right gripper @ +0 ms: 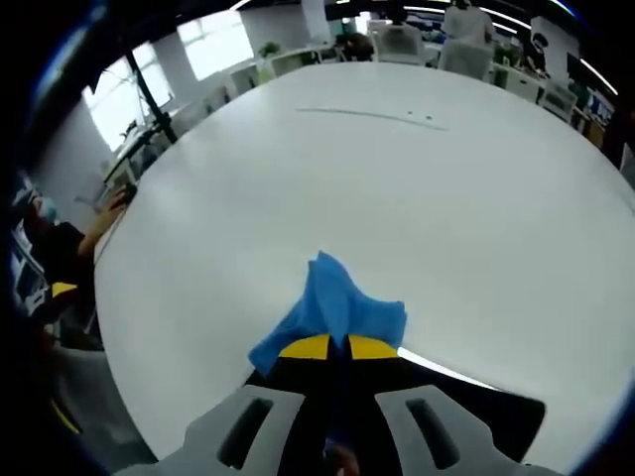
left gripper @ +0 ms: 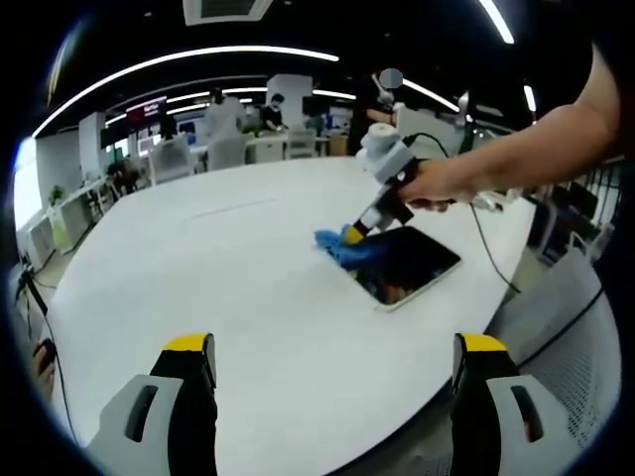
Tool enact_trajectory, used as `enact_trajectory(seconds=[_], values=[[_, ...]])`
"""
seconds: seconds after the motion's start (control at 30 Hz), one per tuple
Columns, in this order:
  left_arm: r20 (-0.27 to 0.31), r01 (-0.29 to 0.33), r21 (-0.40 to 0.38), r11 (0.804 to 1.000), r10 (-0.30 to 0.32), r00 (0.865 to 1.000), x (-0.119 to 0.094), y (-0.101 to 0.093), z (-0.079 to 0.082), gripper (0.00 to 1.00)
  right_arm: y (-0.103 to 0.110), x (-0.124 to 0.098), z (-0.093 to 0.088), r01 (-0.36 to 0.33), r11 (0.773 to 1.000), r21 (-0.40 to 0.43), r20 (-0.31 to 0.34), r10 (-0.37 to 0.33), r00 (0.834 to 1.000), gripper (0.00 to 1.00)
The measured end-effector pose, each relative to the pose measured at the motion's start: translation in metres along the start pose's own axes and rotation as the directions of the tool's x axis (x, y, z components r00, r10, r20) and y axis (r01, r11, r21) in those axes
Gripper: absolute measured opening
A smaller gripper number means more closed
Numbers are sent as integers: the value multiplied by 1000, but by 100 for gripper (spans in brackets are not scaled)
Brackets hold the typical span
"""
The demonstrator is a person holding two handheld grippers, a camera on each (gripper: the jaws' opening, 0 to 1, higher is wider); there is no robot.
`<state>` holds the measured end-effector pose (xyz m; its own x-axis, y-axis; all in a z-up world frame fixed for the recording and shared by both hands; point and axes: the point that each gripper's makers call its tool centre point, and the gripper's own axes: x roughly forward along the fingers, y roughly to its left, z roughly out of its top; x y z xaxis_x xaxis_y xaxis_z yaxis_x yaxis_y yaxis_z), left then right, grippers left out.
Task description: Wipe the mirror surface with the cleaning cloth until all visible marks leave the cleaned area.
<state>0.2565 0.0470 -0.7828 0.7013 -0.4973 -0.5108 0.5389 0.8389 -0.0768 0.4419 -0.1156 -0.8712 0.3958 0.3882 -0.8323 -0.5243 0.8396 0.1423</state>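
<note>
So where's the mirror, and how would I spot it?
Look at the big white table. Near its right edge lies the mirror, a flat dark rectangle with a pale frame. A blue cloth held by the right gripper sits on its corner.

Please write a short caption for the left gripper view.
Right gripper presses a blue cloth onto the mirror on a white table.

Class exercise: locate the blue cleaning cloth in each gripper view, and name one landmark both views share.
Left gripper view: blue cleaning cloth right of centre, at the mirror's far-left corner, under the right tongs.
Right gripper view: bottom centre, pinched between the yellow-tipped tongs.
Shared landmark: the white table.
</note>
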Motion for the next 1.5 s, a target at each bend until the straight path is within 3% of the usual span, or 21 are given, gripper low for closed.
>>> enact_trajectory(seconds=[1.5], values=[[-7,-11,-21,1000,11,1000,0,3,-1,100,-51,-25,-21,37,999,38,-20,-36,999,0]])
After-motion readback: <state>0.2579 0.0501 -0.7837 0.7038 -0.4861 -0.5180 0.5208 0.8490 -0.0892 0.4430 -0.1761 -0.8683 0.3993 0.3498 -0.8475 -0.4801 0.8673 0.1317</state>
